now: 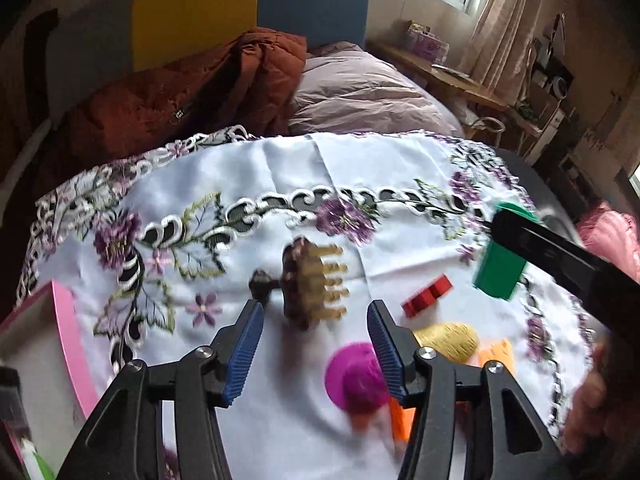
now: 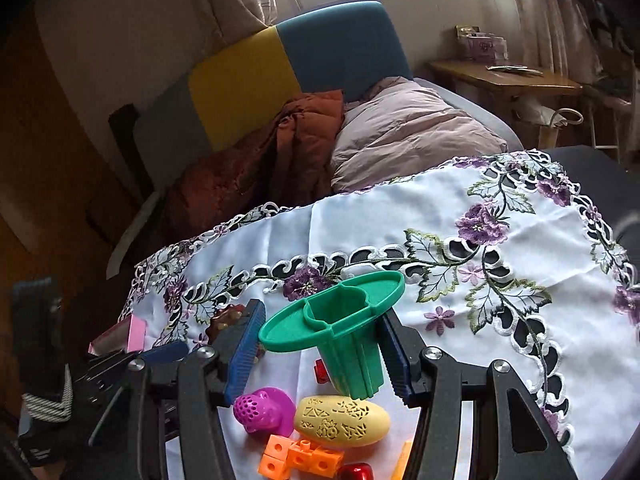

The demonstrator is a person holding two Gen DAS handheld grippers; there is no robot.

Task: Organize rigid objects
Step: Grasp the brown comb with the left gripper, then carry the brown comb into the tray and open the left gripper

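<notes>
Rigid toys spread on the embroidered worktop, one green piece lifted

A green funnel-shaped piece (image 2: pixel 340 336) with a wide oval rim hangs tilted above the rest, clamped by its ribbed stem. Below it lie a magenta perforated piece (image 2: pixel 266 410), a yellow cut-out egg (image 2: pixel 342 420) just to its right, and orange linked cubes (image 2: pixel 300 458) nearest. A small red block (image 1: pixel 426 300) sits farther right; a brown, gold-pronged piece (image 1: pixel 312 284) lies to the far left.
</notes>
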